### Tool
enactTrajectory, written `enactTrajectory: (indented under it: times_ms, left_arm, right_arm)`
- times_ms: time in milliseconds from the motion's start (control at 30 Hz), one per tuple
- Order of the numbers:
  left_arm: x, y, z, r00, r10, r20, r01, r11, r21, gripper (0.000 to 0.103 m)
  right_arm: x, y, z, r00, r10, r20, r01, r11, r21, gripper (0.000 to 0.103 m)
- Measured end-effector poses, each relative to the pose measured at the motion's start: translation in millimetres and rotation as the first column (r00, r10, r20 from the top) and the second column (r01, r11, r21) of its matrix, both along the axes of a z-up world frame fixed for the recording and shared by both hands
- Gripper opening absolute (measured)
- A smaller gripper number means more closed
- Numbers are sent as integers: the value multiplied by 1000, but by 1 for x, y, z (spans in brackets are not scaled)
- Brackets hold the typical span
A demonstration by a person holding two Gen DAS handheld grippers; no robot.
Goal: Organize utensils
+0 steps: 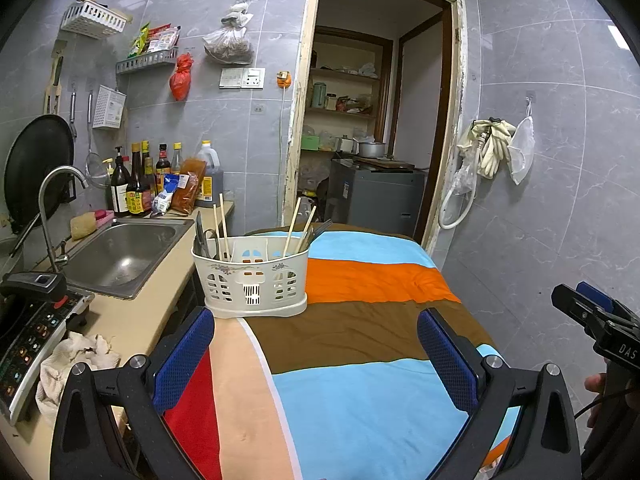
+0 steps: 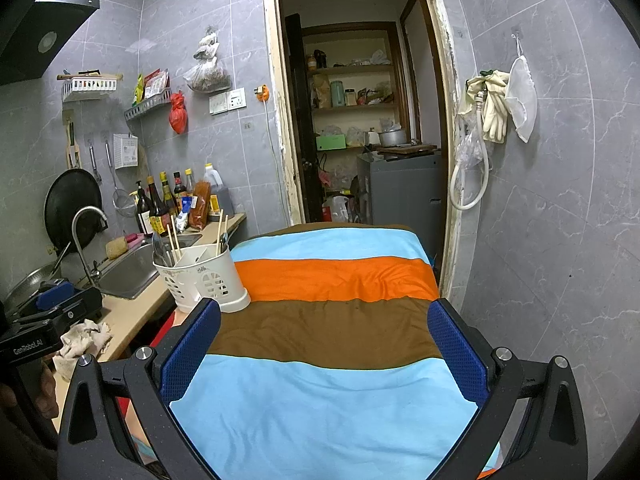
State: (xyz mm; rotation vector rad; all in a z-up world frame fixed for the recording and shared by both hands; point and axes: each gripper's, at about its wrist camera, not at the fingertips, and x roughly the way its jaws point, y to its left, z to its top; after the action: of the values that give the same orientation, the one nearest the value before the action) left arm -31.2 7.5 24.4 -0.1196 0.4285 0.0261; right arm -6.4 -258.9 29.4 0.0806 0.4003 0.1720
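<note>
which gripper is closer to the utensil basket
Left. The left hand-held gripper is right in front of the basket; the right hand-held gripper sits farther off to its right.

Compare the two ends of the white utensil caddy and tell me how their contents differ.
In the utensil caddy, the left compartment holds two chopsticks standing nearly upright with dark metal utensils; the right compartment holds two chopsticks leaning rightward, with utensil handles angled out over the rim. The left one sits nearer the sink; the right one sits over the striped cloth. Both hold chopsticks and metal utensils together.

Left claw [image 2: 30, 346] reads "GenRoboLAI"; right claw [image 1: 624, 350] shows "DAS".
</note>
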Motion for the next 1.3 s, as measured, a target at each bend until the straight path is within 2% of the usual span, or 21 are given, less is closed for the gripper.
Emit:
enactTrajectory:
  times_ms: [1300]
  left_arm:
    - [-3,6,1,1000,10,-3,-10,1000,1,102]
  right_arm:
    - [3,6,-4,1000,4,-8,-4,1000,-4,101]
